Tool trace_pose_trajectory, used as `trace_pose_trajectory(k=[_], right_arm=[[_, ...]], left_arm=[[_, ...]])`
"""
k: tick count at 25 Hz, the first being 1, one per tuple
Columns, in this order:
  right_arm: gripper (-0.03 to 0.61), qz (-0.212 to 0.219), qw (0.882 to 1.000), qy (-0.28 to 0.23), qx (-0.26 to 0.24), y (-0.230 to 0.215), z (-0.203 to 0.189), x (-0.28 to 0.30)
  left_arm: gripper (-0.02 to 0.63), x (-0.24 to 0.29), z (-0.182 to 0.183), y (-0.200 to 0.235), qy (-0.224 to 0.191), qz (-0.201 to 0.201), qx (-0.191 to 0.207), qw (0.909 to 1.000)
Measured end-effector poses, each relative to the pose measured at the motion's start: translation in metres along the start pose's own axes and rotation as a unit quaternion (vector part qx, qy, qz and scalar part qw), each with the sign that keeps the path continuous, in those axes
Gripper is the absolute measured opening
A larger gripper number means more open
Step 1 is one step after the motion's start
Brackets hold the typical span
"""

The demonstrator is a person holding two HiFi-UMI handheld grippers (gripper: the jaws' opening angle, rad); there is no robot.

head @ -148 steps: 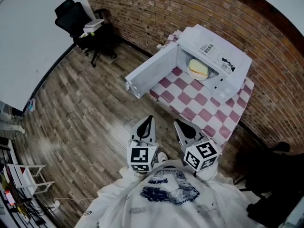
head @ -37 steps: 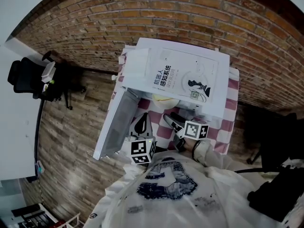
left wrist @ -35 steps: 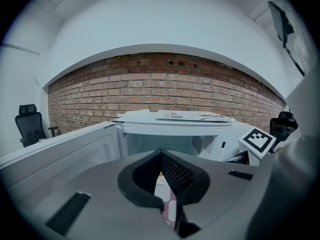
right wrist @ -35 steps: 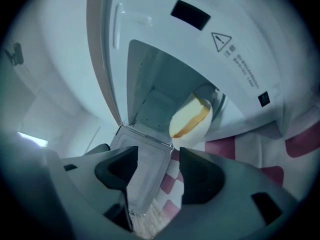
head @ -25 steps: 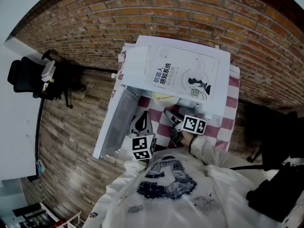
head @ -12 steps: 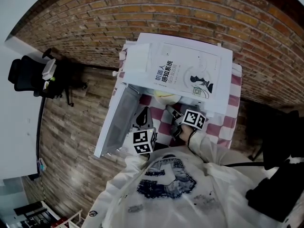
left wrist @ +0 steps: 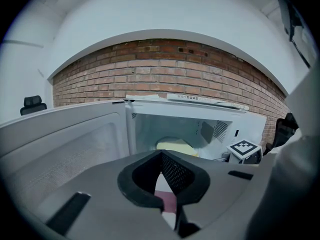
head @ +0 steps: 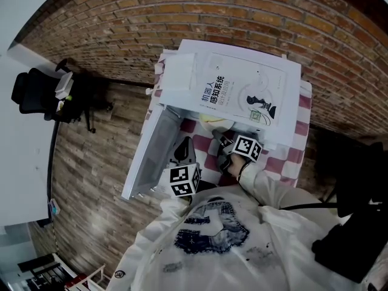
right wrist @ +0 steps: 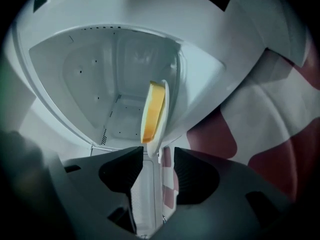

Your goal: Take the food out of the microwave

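A white microwave (head: 242,96) stands on a red-and-white checked table (head: 285,159), its door (head: 151,156) swung open to the left. Inside lies yellow food (right wrist: 152,109) on a white plate (right wrist: 163,115), seen edge-on in the right gripper view. My right gripper (right wrist: 157,154) reaches into the opening. Its jaws are closing with the plate's near rim between them, and a gap shows on both sides. My left gripper (head: 185,144) hangs shut in front of the door, empty. From the left gripper view the food (left wrist: 175,146) shows deep in the cavity.
A brick wall (head: 121,35) runs right behind the microwave. The open door blocks the space to the left of the cavity. A black office chair (head: 36,93) stands far left on the wood floor (head: 91,180). A dark object (head: 351,247) lies at lower right.
My right gripper has pushed further into the microwave opening toward the plate and rolled. The left gripper has stayed in front of the door.
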State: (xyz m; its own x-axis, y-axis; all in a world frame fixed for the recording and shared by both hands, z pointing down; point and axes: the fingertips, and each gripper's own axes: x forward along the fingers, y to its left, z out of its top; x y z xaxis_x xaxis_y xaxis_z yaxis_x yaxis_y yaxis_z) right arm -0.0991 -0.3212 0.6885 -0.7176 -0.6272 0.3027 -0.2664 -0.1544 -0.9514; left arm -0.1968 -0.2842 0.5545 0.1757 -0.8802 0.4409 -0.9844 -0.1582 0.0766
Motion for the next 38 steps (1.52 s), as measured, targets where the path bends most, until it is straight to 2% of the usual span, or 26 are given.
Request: trace_pose_trajectory(k=[10,27,33,38], right_arm=[[0.183,0.022,1.000,-0.003,0.023,0.009,0.002,0.015],[0.114,0.030,0.998,-0.026,0.054,0.008,0.011,0.033],[0.067,0.029,0.998,-0.028,0.056,0.005,0.012,0.034],[0.060,0.032,0.997,-0.031,0.063,0.006,0.011,0.036]], left_arm=[[0.008,-0.004,-0.009,0.009,0.014,0.015,-0.002,0.9998],[0.008,-0.007,-0.020,0.012,0.031,0.020,-0.003,0.9993],[0.009,-0.005,-0.022,0.014,0.034,0.021,-0.004,0.9992],[0.008,-0.003,-0.027,0.013,0.040,0.014,-0.002,0.9991]])
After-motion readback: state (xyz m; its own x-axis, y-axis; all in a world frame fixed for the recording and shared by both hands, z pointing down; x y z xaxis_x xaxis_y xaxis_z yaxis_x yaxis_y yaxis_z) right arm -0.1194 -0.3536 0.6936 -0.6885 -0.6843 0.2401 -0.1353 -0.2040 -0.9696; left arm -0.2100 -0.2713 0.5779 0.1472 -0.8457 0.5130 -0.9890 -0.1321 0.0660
